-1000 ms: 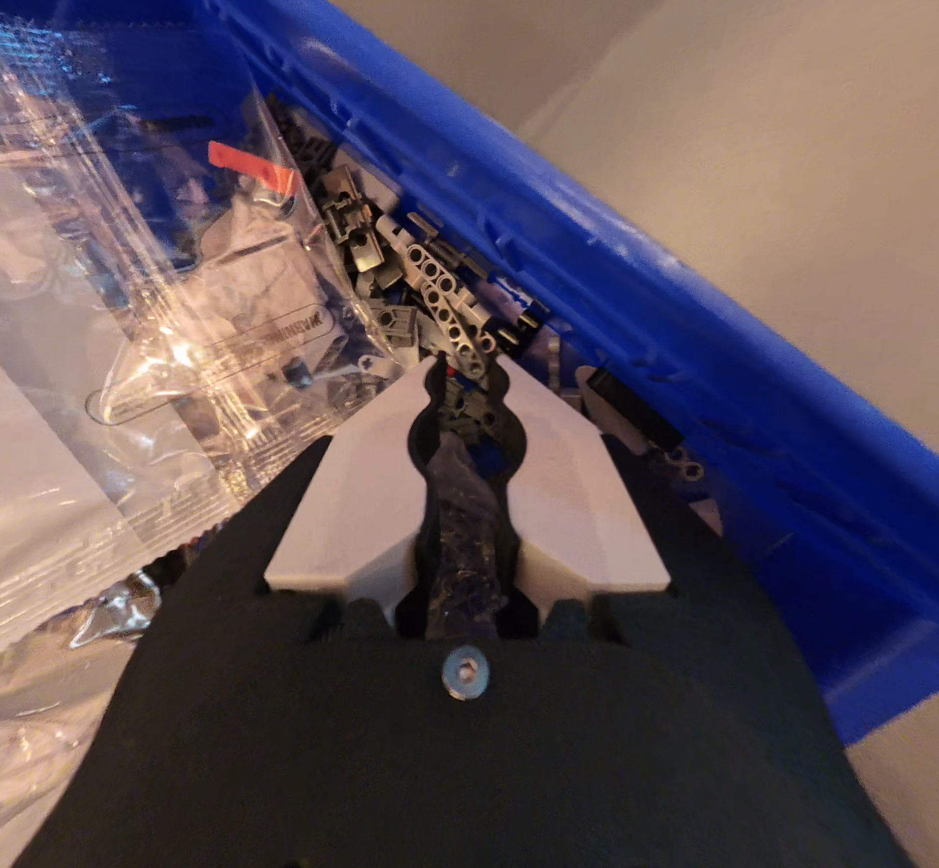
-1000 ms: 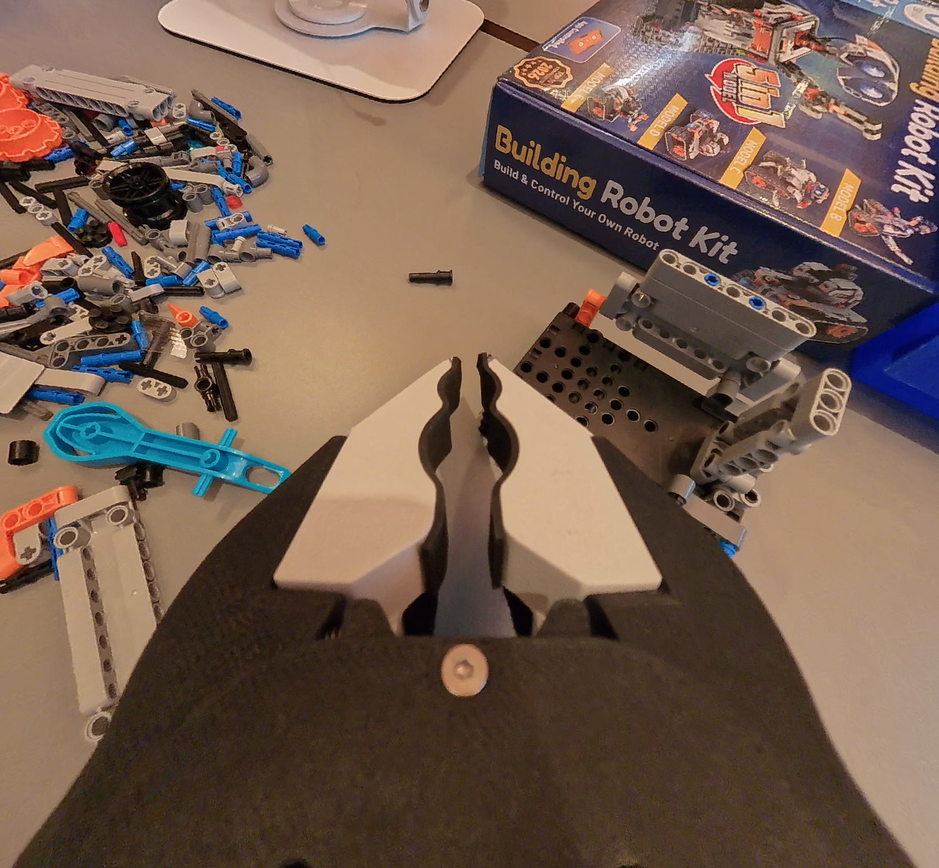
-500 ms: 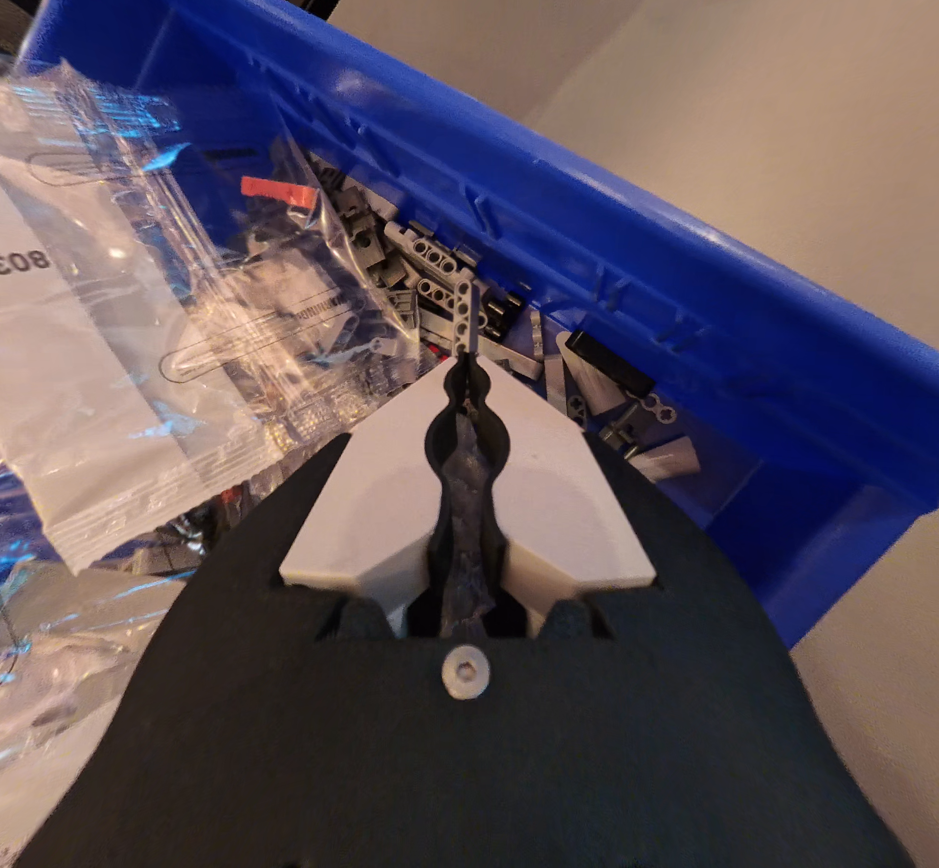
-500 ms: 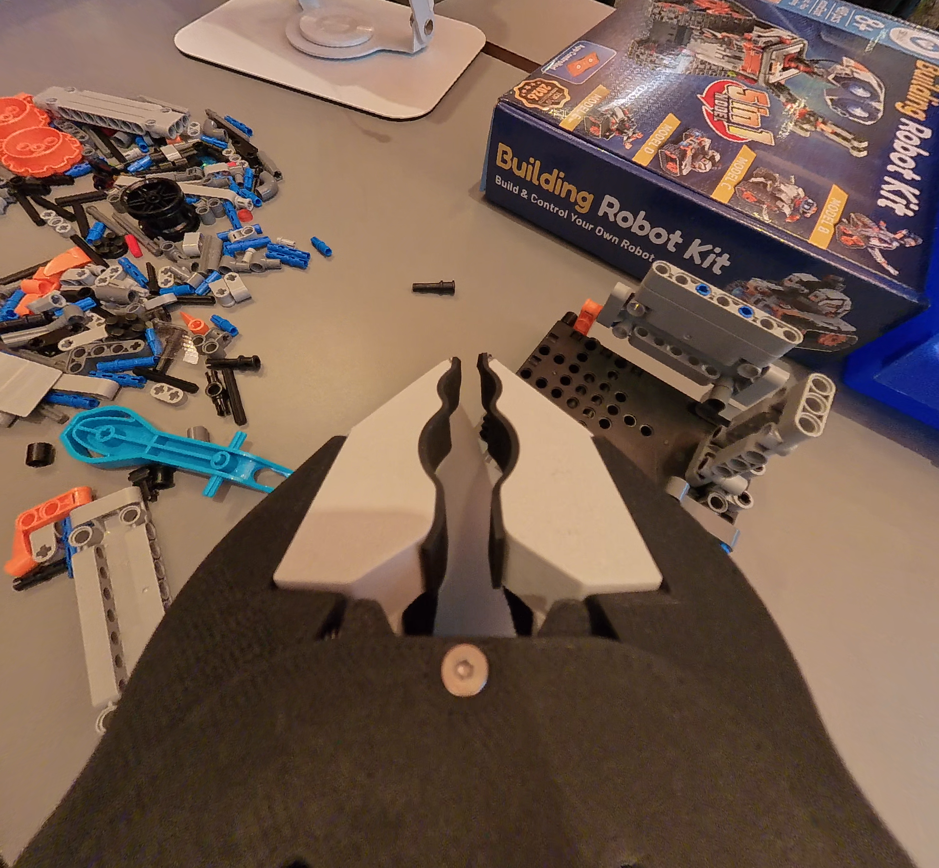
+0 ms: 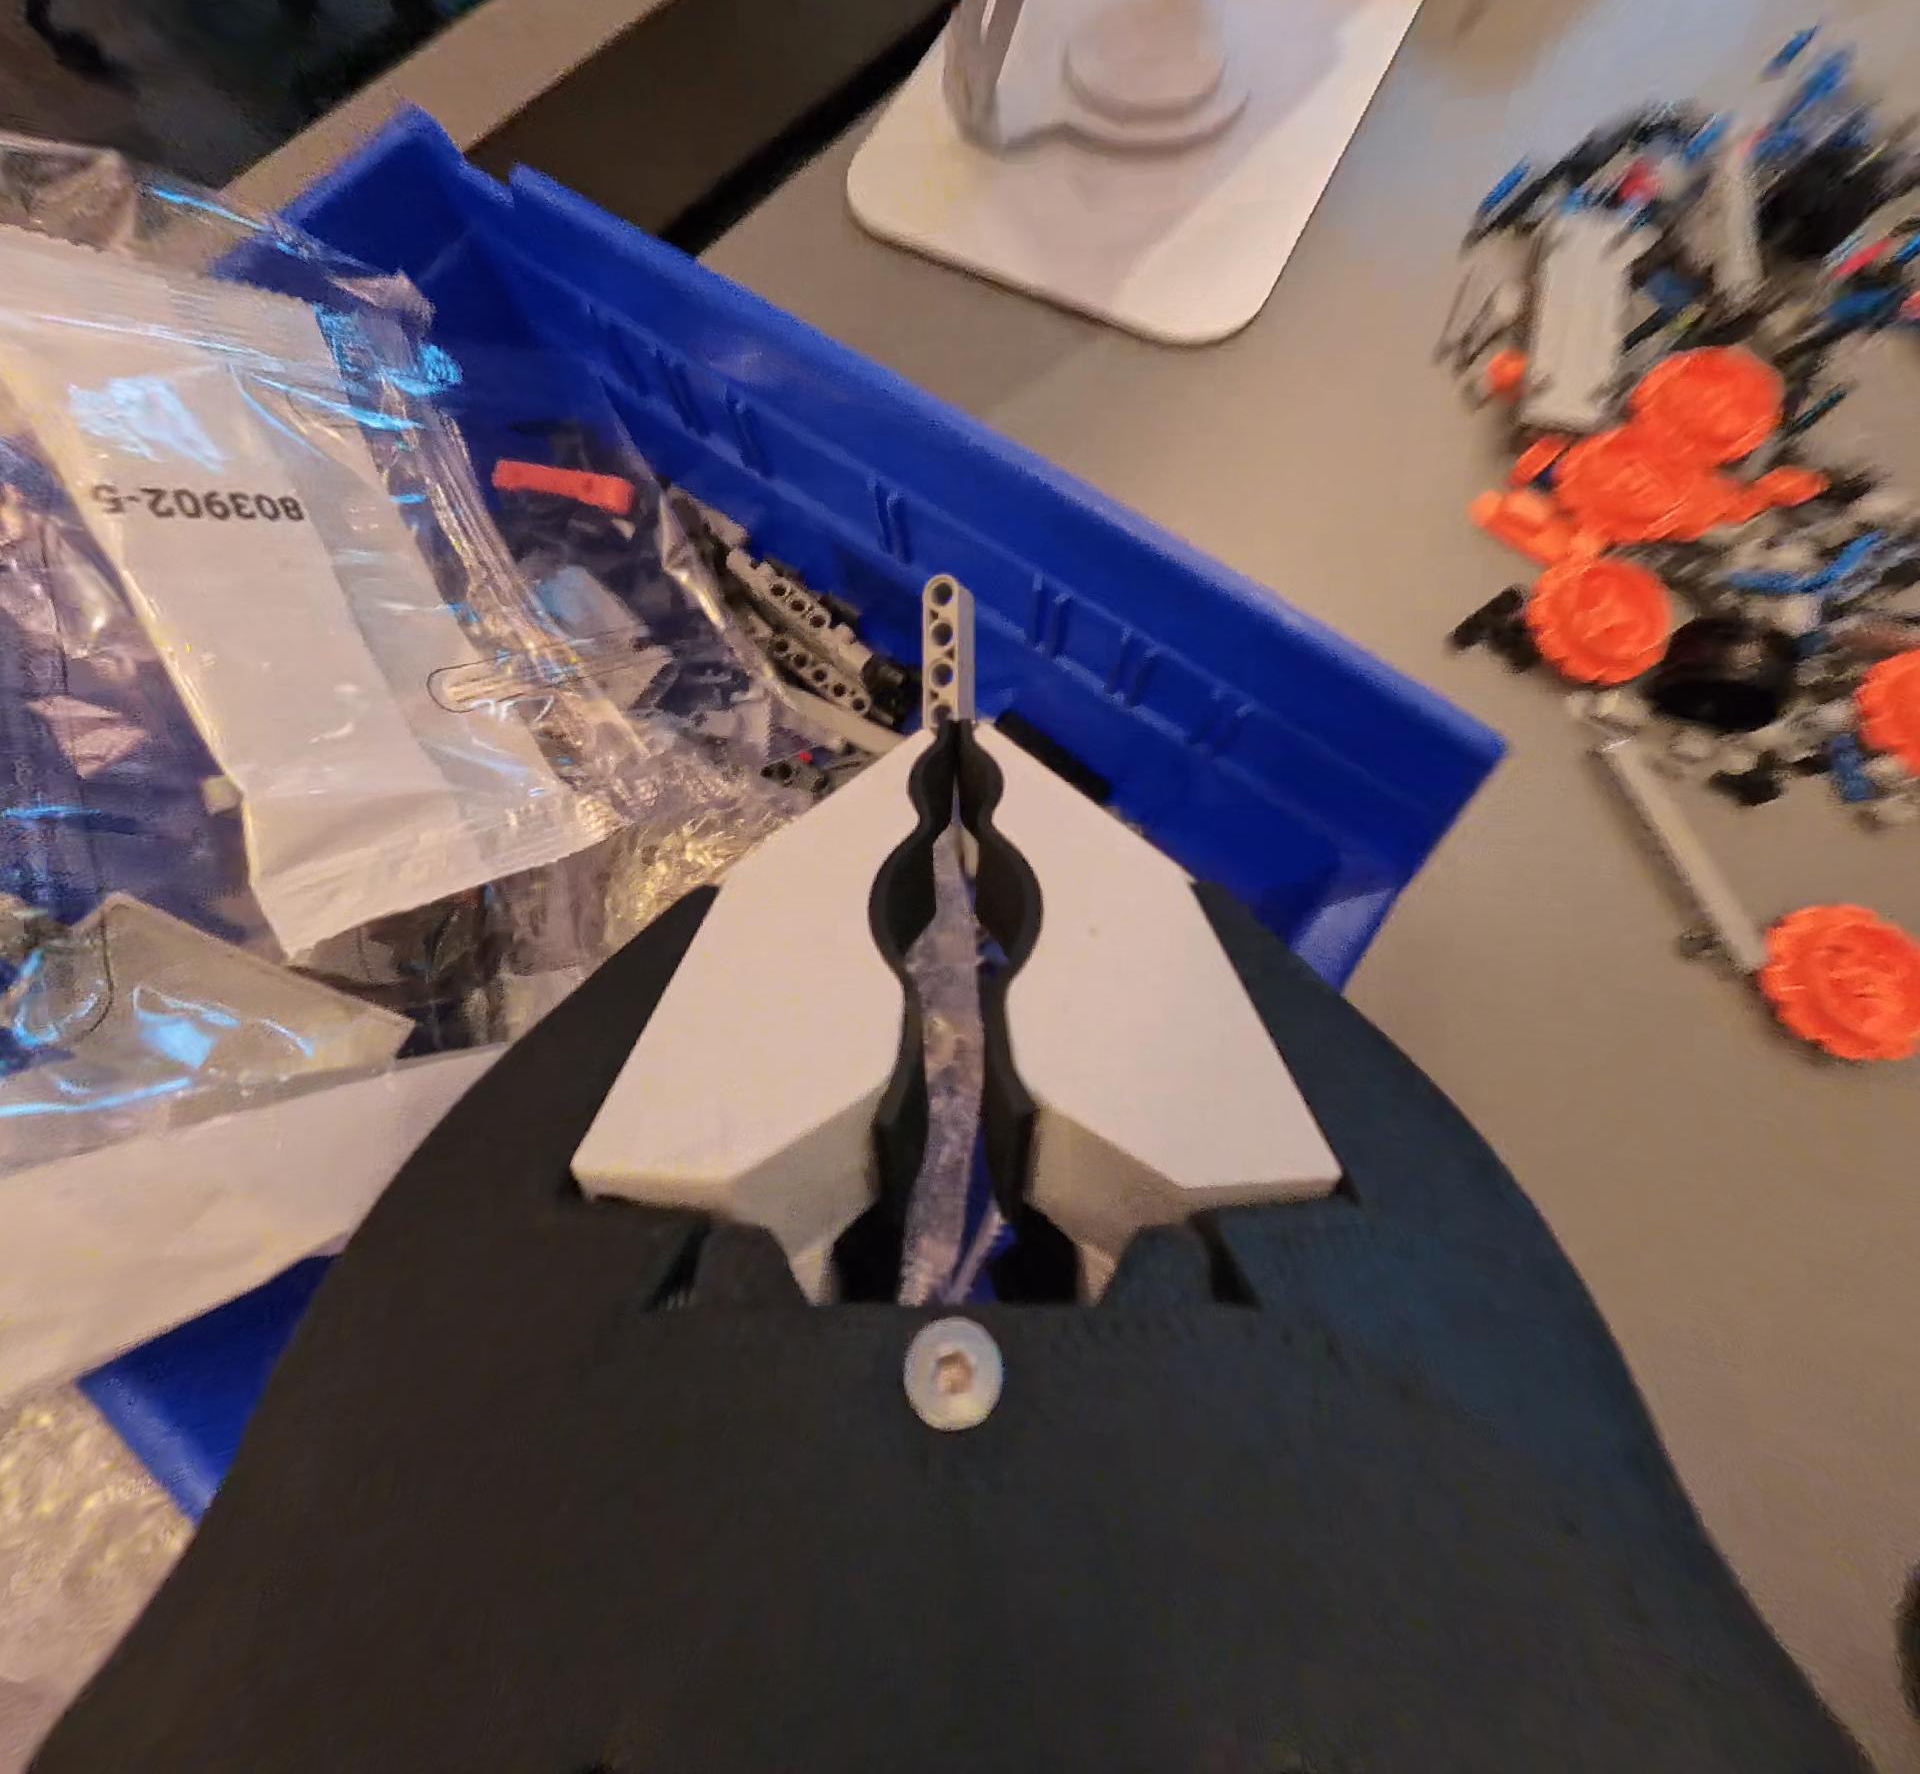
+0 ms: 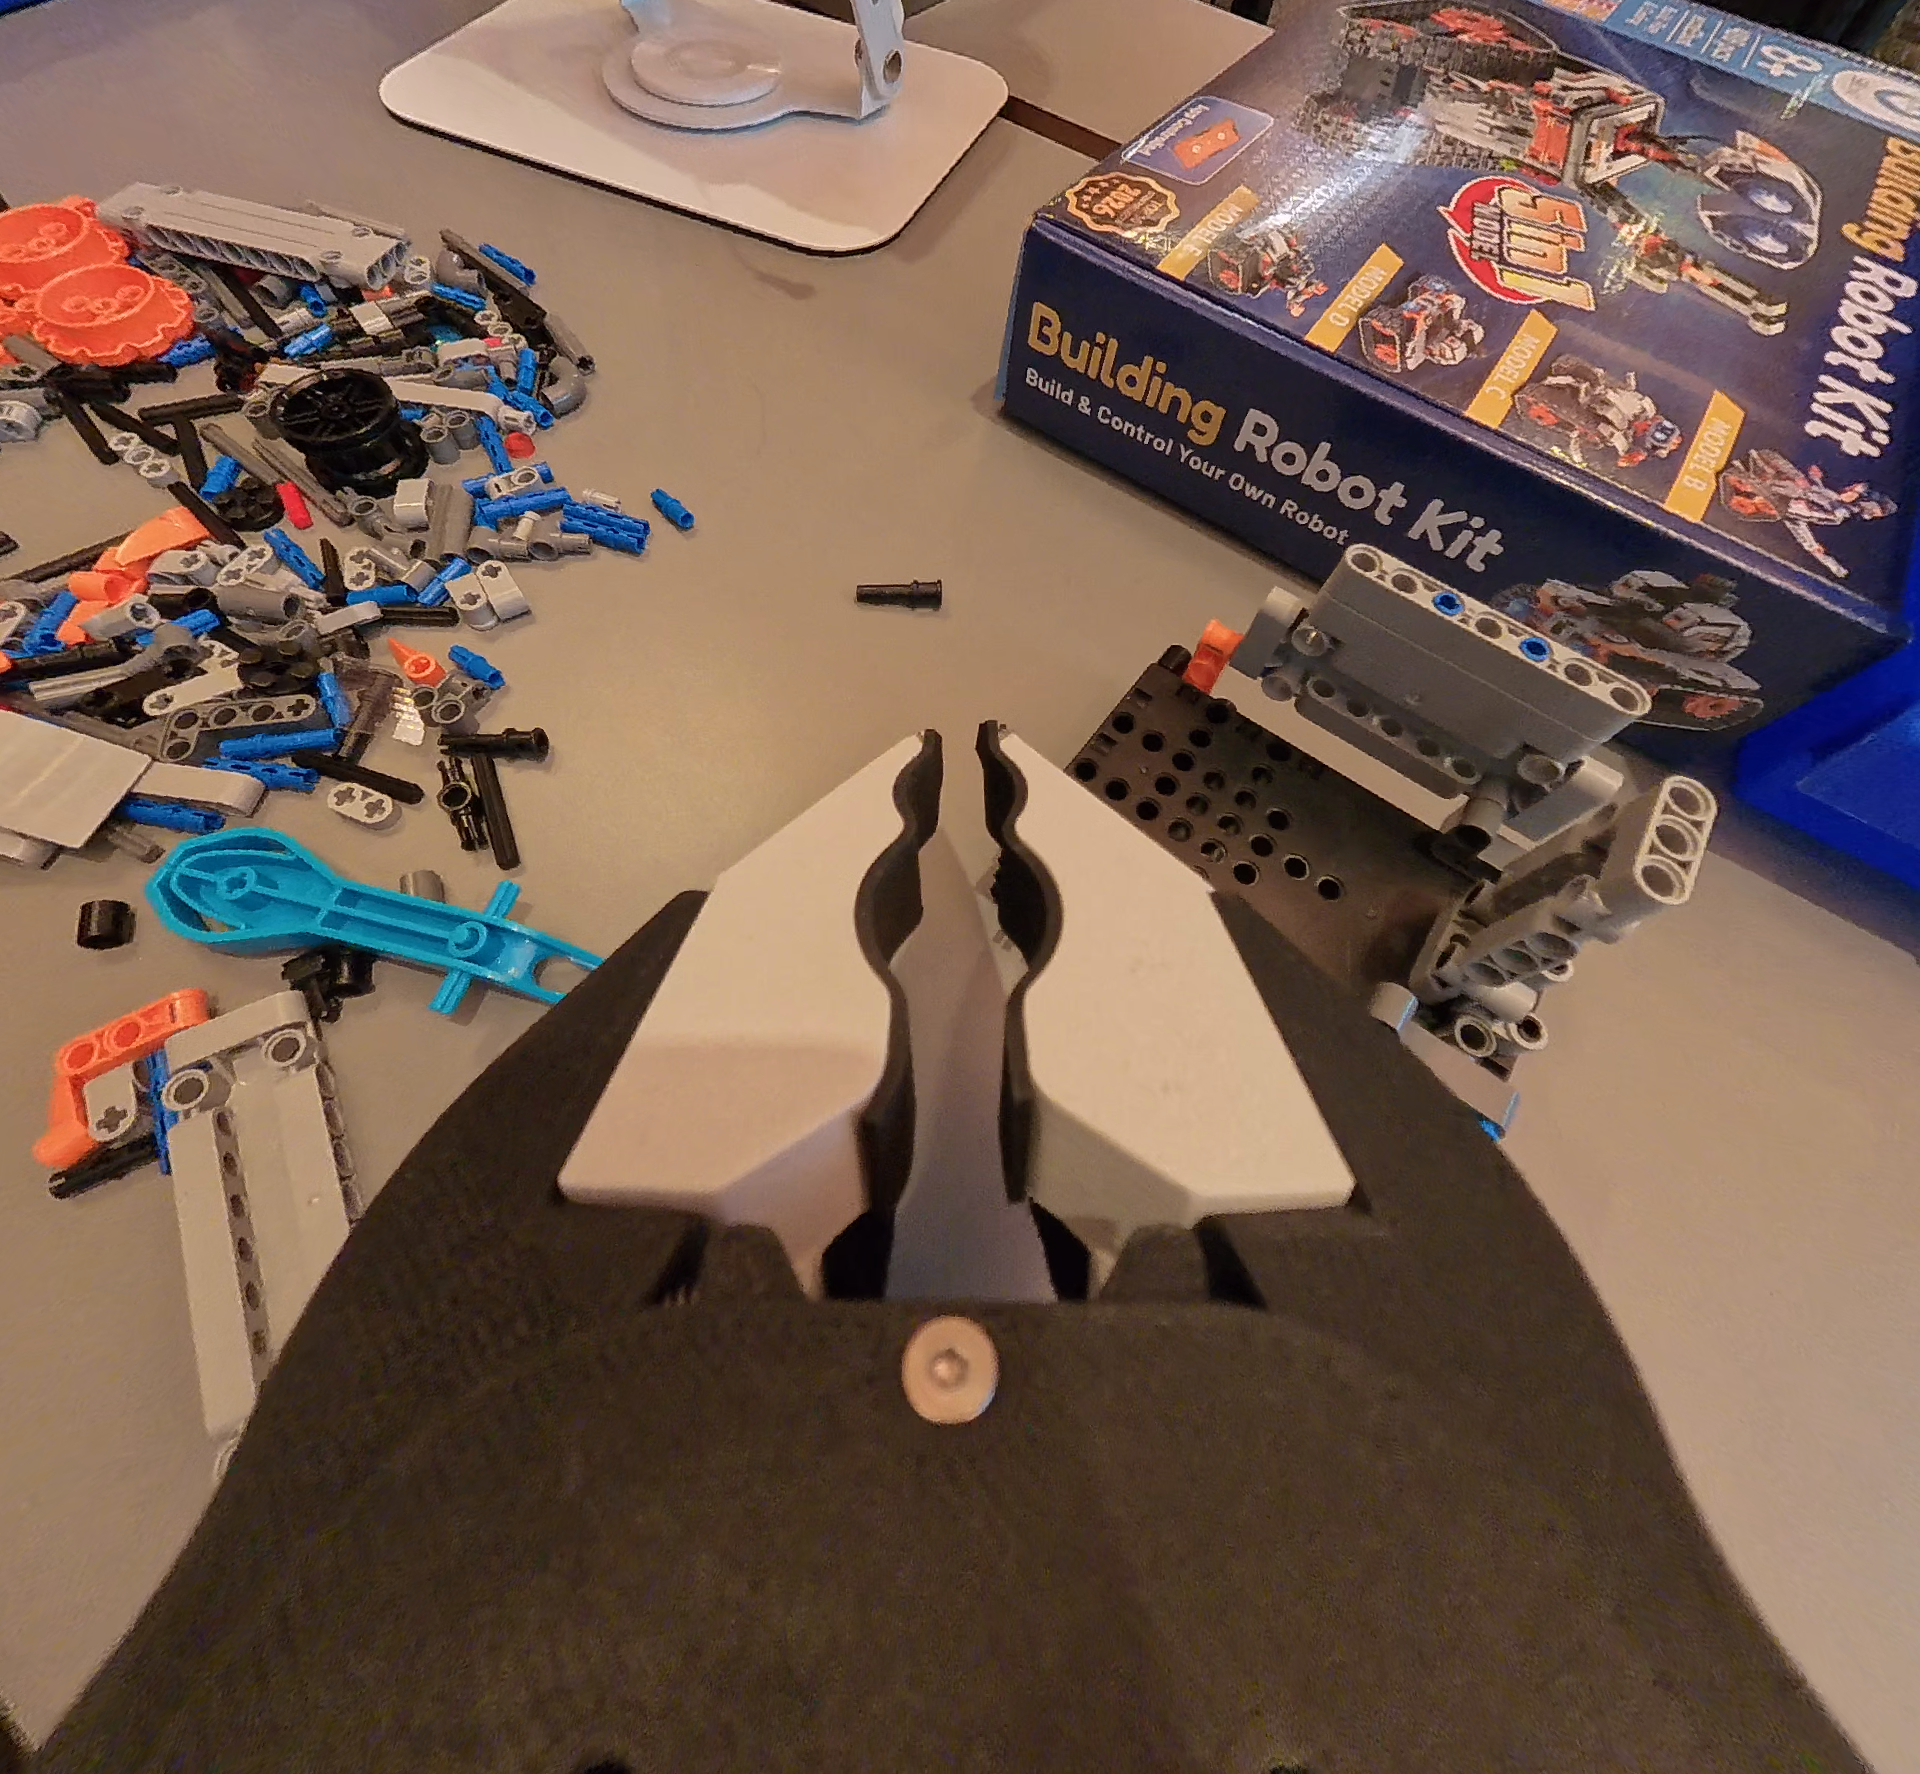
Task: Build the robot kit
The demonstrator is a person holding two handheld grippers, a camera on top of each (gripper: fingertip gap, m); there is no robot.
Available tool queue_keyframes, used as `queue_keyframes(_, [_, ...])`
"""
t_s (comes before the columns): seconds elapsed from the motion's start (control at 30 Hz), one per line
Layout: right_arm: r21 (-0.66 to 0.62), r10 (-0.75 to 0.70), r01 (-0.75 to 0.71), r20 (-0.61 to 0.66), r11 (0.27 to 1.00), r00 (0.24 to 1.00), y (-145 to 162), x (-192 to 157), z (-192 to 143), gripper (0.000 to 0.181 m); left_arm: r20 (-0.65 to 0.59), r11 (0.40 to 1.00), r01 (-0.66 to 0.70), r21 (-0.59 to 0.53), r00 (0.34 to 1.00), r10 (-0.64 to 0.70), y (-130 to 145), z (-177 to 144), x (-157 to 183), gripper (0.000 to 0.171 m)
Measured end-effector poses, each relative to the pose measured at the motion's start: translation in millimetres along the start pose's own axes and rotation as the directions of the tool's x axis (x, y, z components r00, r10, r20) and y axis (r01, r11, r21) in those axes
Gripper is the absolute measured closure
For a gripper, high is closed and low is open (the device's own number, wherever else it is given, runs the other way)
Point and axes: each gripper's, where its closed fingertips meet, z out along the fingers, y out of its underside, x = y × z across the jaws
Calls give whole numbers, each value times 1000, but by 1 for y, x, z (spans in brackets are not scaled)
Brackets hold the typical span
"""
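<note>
Lifted: left gripper (image 5: 951, 737) jaws clamp grey beam (image 5: 948, 649) above bin (image 5: 1091, 623) | right gripper (image 6: 958, 737) jaws slightly parted, empty | parts pile (image 5: 1704, 519) blurred

A light grey perforated beam (image 5: 948, 649) shows above a royal-blue bin (image 5: 1091, 623). Orange gears (image 5: 1662, 467) dot the grey table (image 6: 779, 498). A turquoise tool (image 6: 332, 914) and a navy box (image 6: 1455, 353) lie there.
</note>
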Motion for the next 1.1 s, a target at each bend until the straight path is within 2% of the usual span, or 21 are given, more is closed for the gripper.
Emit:
queue_keyframes(0.1, [0,-1,1,1,1000,1000,0,0,0,176,-111,983,106,148,990,-90,-18,-19,9,171])
queue_keyframes(0.17, [3,-3,3,1,1000,1000,-1,-1,0,176,-164,966,133,222,982,-98,-28,-32,16,171])
queue_keyframes(0.23, [5,-2,2,1,1000,1000,-1,-1,-1,176,-201,953,117,280,978,-61,-41,-46,31,171])
queue_keyframes(0.33, [2,-3,3,1,1000,1000,-1,-1,0,176,-235,965,-12,263,969,76,-54,-50,77,171])
queue_keyframes(0.4, [-1,-4,4,2,1000,1000,-1,-1,0,176,-298,971,-98,218,941,162,-58,-39,118,171])
queue_keyframes(0.47, [0,-4,4,2,1000,1000,-1,-1,0,176,-395,970,-175,170,889,230,-51,-19,164,171])
queue_keyframes(0.53, [5,-3,3,2,1000,1000,-2,-1,-1,176,-439,965,-227,134,859,263,-40,8,198,171])
queue_keyframes(0.7, [3,-6,6,15,1000,1000,-2,-4,0,176,-460,949,-311,44,837,296,-14,63,237,171])
queue_keyframes(0.8, [7,-7,7,18,1000,1000,-3,-4,-1,176,-451,952,-305,18,848,280,-7,79,239,171])
queue_keyframes(0.83, [10,-5,5,20,1000,1000,-3,-4,-2,175,-451,955,-296,24,849,275,-8,79,239,166])
queue_keyframes(0.87, [11,-4,3,21,1000,1000,-3,-4,-2,175,-452,956,-292,24,850,271,-9,78,238,159])
queue_keyframes(0.97, [15,-2,2,24,1000,1000,-4,-4,-3,175,-444,947,-310,83,839,314,-22,56,226,155])
queue_keyframes(1.07, [14,-3,3,25,1000,1000,-4,-5,-2,175,-288,953,-289,92,908,303,-49,11,161,160])
queue_keyframes(1.1, [13,-4,4,25,1000,1000,-4,-5,-2,175,-190,959,-267,94,941,281,-56,-3,131,162])
